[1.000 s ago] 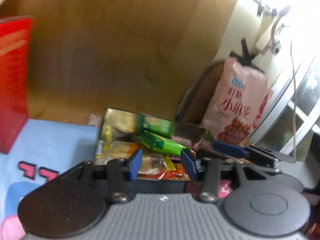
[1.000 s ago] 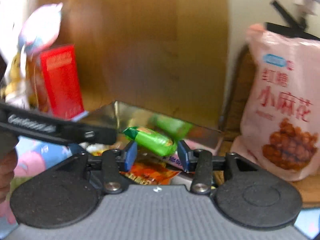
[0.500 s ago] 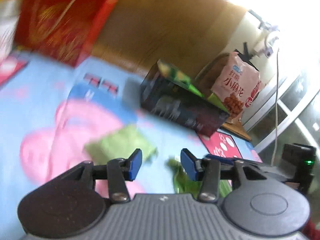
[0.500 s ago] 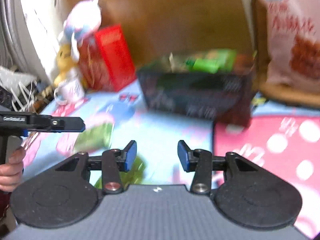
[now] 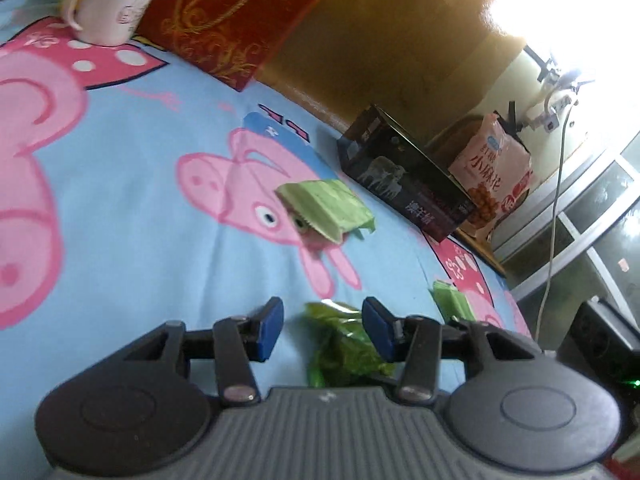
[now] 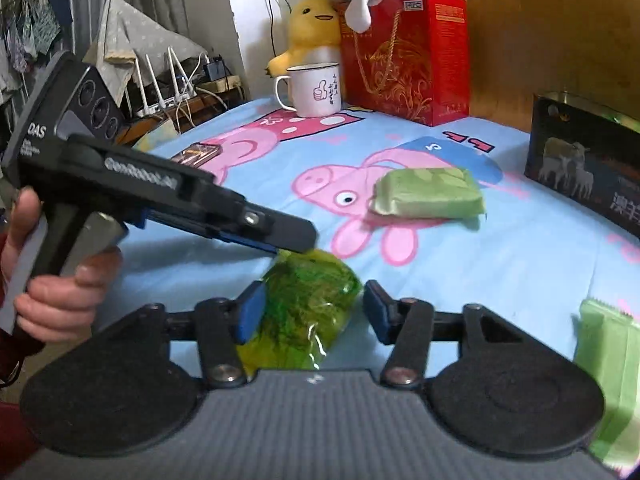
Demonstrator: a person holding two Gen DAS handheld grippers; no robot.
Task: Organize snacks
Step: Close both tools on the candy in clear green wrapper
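Note:
A translucent green snack bag (image 6: 308, 304) lies on the blue cartoon sheet (image 6: 500, 264). My right gripper (image 6: 312, 314) straddles it; its jaws are opening and the pads no longer press on the bag. My left gripper (image 5: 324, 330) is over the same bag (image 5: 344, 344), its jaws also opening, with a gap at the left pad. In the right wrist view the left gripper (image 6: 296, 240) comes in from the left over the bag's far end. A pale green packet (image 6: 428, 192) lies farther back, and the dark snack box (image 6: 584, 168) stands at the right.
A red gift box (image 6: 404, 52), a white mug (image 6: 316, 88) and a yellow plush toy (image 6: 316, 28) stand at the back. Another green packet (image 6: 612, 360) lies at the near right. A pink snack bag (image 5: 496, 176) leans behind the dark box (image 5: 404, 184).
Both grippers have pulled back from the dark box and come down over the near sheet. The translucent green bag now lies between their fingers. The right jaws stand wider.

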